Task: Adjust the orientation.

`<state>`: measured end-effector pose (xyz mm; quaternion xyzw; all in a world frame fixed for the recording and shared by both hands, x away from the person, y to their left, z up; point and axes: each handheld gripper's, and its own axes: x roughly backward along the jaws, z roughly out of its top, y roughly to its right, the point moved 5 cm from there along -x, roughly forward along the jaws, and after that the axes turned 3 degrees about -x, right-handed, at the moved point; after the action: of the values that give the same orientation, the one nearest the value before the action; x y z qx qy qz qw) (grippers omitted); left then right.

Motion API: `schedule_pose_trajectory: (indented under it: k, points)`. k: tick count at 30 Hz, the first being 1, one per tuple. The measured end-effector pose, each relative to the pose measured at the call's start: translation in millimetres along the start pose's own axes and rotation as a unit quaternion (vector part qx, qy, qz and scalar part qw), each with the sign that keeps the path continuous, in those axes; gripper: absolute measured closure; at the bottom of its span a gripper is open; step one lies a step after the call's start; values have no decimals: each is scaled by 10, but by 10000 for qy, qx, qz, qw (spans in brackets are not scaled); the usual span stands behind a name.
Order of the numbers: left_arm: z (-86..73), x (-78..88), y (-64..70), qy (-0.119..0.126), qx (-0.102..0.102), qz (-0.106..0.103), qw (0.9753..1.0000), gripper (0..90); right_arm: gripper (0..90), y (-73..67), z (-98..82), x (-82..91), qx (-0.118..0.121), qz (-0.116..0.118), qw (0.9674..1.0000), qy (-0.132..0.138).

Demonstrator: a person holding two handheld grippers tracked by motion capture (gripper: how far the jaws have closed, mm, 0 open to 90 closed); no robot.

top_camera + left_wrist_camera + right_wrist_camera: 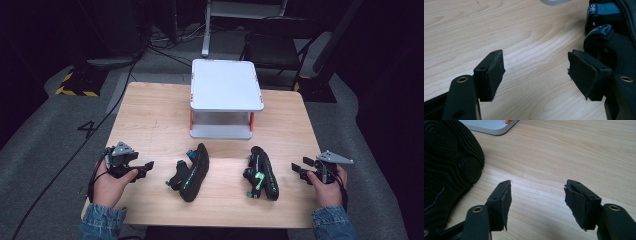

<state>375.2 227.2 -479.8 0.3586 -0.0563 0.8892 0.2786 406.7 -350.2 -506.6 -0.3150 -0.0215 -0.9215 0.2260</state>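
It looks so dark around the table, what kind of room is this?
Probably a lab or recording studio, not a home. A lone wooden table stands on grey carpet with cables trailing over it, hazard-striped tape marks the floor, and a folding chair sits behind in the dark.

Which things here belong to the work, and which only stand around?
Work: left sandal, right sandal, left gripper, right gripper, both with open jaws; possibly the white shelf.
Around: folding chair, floor cables.

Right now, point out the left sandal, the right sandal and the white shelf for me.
left sandal (192, 172), high view, on the middle of its black sole edge.
right sandal (265, 172), high view, on its sole edge.
white shelf (225, 85), high view, on its bare top board.
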Motion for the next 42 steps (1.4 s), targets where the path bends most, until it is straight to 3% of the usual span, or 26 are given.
schedule_pose_trajectory:
  k: [5,7,14,17,28,32,33,34,35,36,37,42]
  points:
    - [29,-9,53,5,18,-89,10000,306,390,-6,-16,7,4,20,10000,-25]
    - [54,-13,145,-56,123,-244,9996,330,389,-8,-13,7,1,23,10000,-7]
    - [203,-72,376,163,-76,-615,9979,334,388,-41,-29,-3,113,20,9999,-57]
    - [236,-104,444,190,-66,-751,9970,326,387,-45,-43,20,135,21,9999,-61]
    - [255,-383,802,-121,-263,-1354,9904,323,386,-26,-98,70,83,-30,9999,-74]
    - [224,-450,842,-313,-340,-1308,9903,288,386,-26,-106,74,112,-27,9999,-87]
    - [215,-472,827,-350,-166,-1173,9923,250,386,-24,-109,76,119,-28,9999,-92]
    - [215,-472,827,-350,-166,-1173,9923,239,386,-24,-109,76,119,-28,9999,-92]
    - [196,-482,808,-387,97,-1272,9911,239,386,-24,-114,74,111,-43,9999,-112]
    - [196,-482,808,-387,97,-1272,9911,239,386,-24,-114,74,111,-43,9999,-112]
    - [171,-490,784,-414,351,-1337,9895,239,386,-25,-120,61,141,-47,9998,-129]
    - [155,-493,774,-439,575,-1420,9872,248,386,-42,-115,57,155,-38,9998,-148]
